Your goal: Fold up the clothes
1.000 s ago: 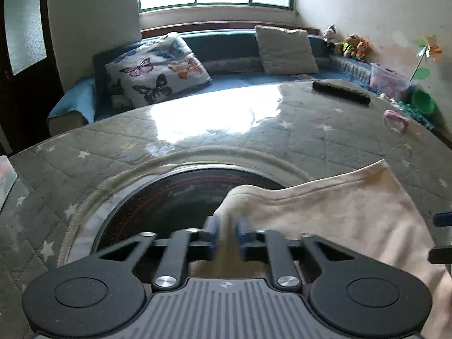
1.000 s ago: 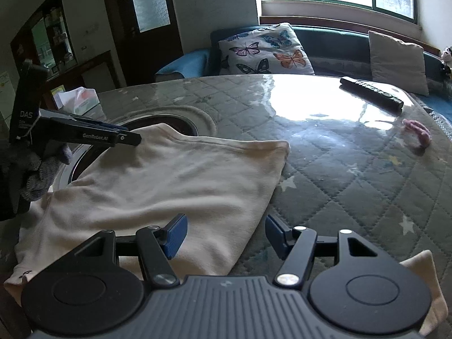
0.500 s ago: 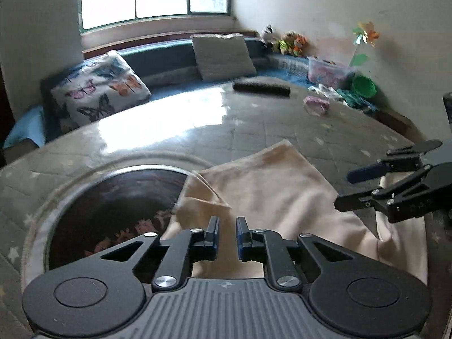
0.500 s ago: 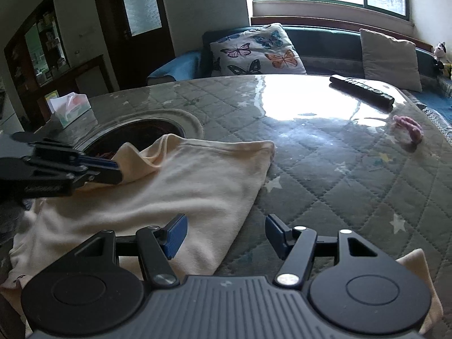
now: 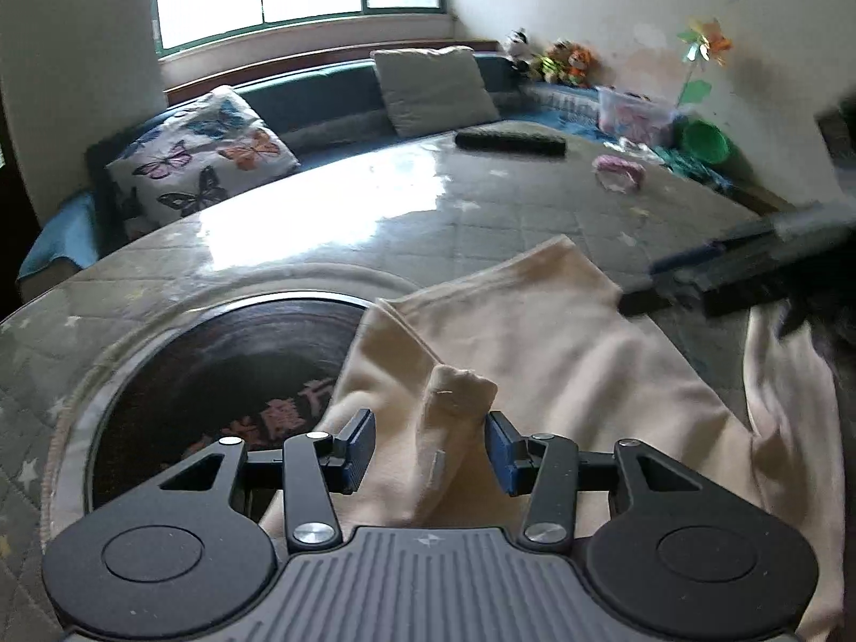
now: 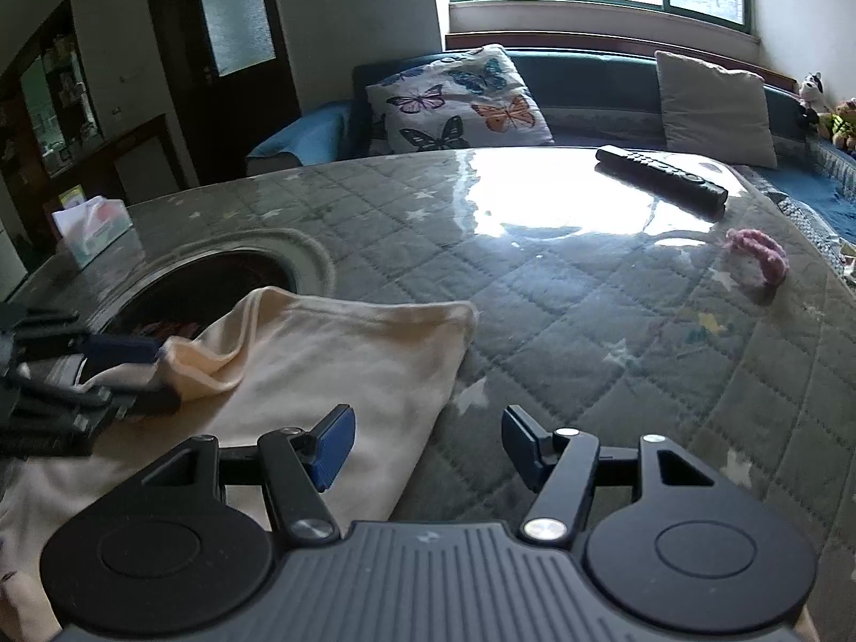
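Note:
A cream garment (image 5: 562, 353) lies on the quilted table, partly over a round dark inset (image 5: 214, 364). A raised fold of it stands between the jaws of my left gripper (image 5: 428, 446), which are opening; the pads no longer pinch it. In the right wrist view the left gripper (image 6: 128, 369) sits at the garment's (image 6: 331, 364) bunched left corner. My right gripper (image 6: 428, 444) hovers over the garment's near right edge, jaws closing a little with nothing gripped between them. It shows blurred at the right of the left wrist view (image 5: 674, 283).
A black remote (image 6: 660, 179) and a pink hair tie (image 6: 759, 257) lie on the far right of the table (image 6: 588, 321). A tissue box (image 6: 93, 227) stands at the far left. Behind the table runs a bench with a butterfly cushion (image 6: 460, 101).
The left jaws were shut on the garment's fold and have now spread apart, leaving the fold standing between them. The left gripper carried that corner over the garment. The right gripper shifted sideways slightly.

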`<action>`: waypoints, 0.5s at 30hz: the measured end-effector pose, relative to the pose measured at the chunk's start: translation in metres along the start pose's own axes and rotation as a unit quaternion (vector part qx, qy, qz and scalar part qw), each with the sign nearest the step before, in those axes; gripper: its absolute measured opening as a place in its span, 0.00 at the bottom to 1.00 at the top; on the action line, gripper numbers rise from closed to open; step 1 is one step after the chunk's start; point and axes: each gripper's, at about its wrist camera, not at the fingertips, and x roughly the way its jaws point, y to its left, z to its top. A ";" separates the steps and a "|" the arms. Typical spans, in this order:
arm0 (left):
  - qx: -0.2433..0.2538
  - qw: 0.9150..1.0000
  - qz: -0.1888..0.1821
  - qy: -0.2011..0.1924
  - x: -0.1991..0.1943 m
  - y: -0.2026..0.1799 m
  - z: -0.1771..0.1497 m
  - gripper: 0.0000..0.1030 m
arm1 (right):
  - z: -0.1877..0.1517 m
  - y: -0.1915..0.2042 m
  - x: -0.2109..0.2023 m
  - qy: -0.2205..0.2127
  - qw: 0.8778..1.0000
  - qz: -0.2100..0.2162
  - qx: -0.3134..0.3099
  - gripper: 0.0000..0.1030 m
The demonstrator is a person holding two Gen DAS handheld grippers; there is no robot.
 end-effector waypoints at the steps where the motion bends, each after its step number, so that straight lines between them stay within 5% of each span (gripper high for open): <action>1: 0.008 1.000 0.000 0.001 0.002 -0.003 -0.001 0.45 | 0.002 -0.003 0.004 0.002 1.000 -0.001 0.008 0.53; 3: 0.016 1.000 0.003 0.007 0.006 -0.006 -0.001 0.41 | 0.007 -0.009 0.011 0.007 1.000 -0.003 0.024 0.49; 5: 0.012 1.000 0.001 0.011 0.009 -0.005 -0.002 0.19 | 0.011 -0.013 0.017 0.008 1.000 -0.005 0.030 0.45; 7: 0.003 1.000 0.006 0.009 0.009 0.001 -0.001 0.09 | 0.014 -0.014 0.023 0.010 0.999 -0.003 0.032 0.40; 9: -0.016 1.000 0.007 0.002 0.005 0.011 0.001 0.07 | 0.017 -0.014 0.028 0.013 0.999 0.001 0.034 0.34; 13: -0.059 0.997 0.042 -0.022 -0.007 0.042 0.012 0.06 | 0.024 -0.011 0.036 0.016 0.999 0.005 0.037 0.06; 15: -0.082 0.994 0.060 -0.028 -0.012 0.061 0.019 0.06 | 0.029 -0.009 0.039 0.014 0.999 0.003 0.037 0.04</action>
